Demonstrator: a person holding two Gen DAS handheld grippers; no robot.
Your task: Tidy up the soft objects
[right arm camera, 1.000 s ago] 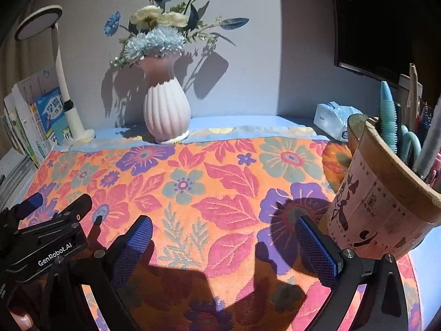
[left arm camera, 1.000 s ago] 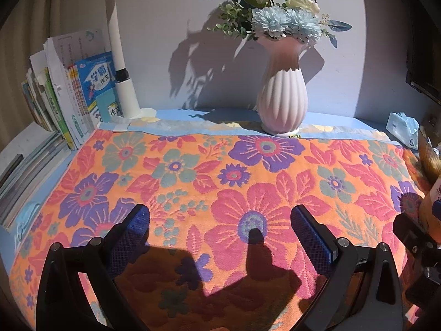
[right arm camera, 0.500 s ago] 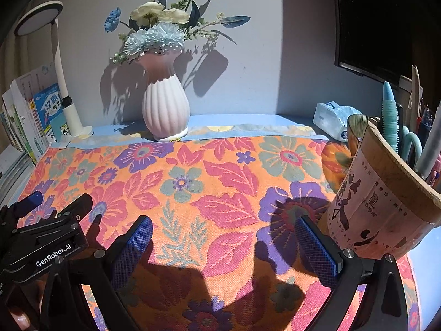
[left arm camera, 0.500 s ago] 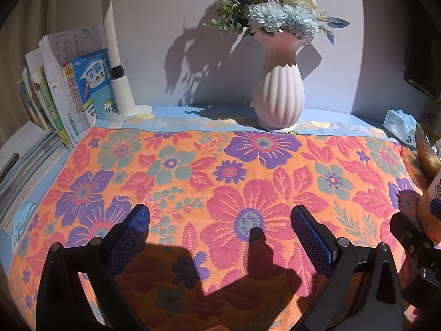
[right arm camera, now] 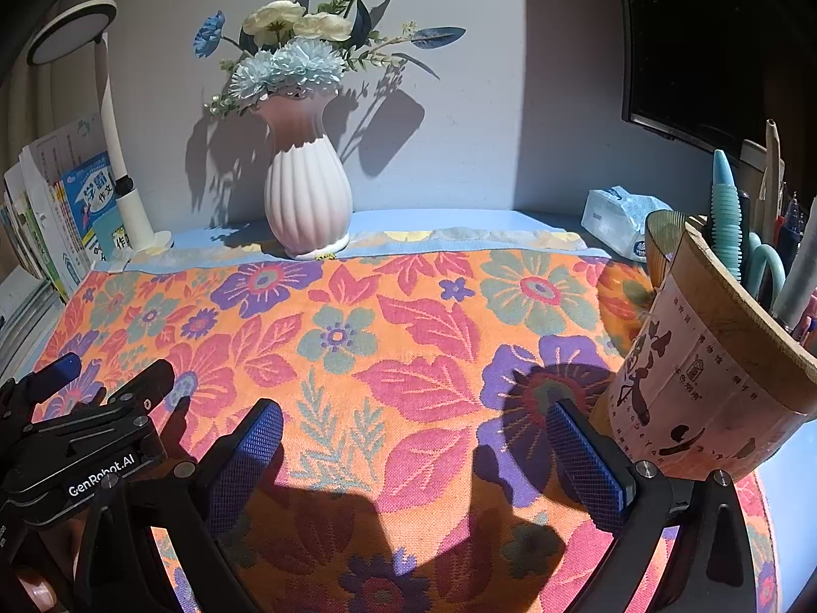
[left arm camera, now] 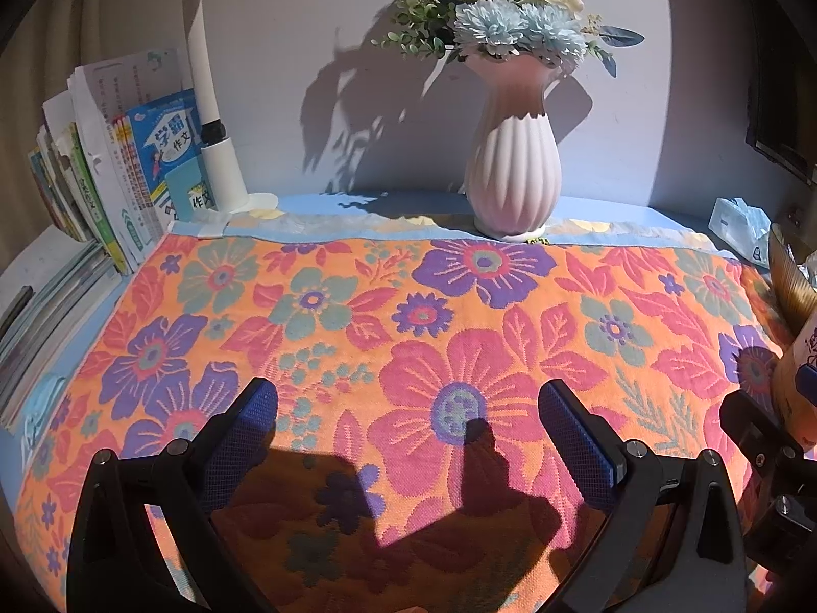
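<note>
Both views have slid a bit toward the vase (left arm camera: 512, 173) since 1 s ago; more near cloth shows. Left tongs (left arm camera: 408, 439) apart, nothing betw. them, over the floral towel (left arm camera: 459, 316). Right tongs (right arm camera: 416, 452) also spread wide, empty, w/ right pad just beside the pen holder (right arm camera: 704, 378). Towel lies flat across the counter (right arm camera: 459, 219), spanning books (left arm camera: 102, 179) at left to pen holder at right. Lamp (right arm camera: 115, 153) & tissue pack (right arm camera: 620, 222) sit behind.
</note>
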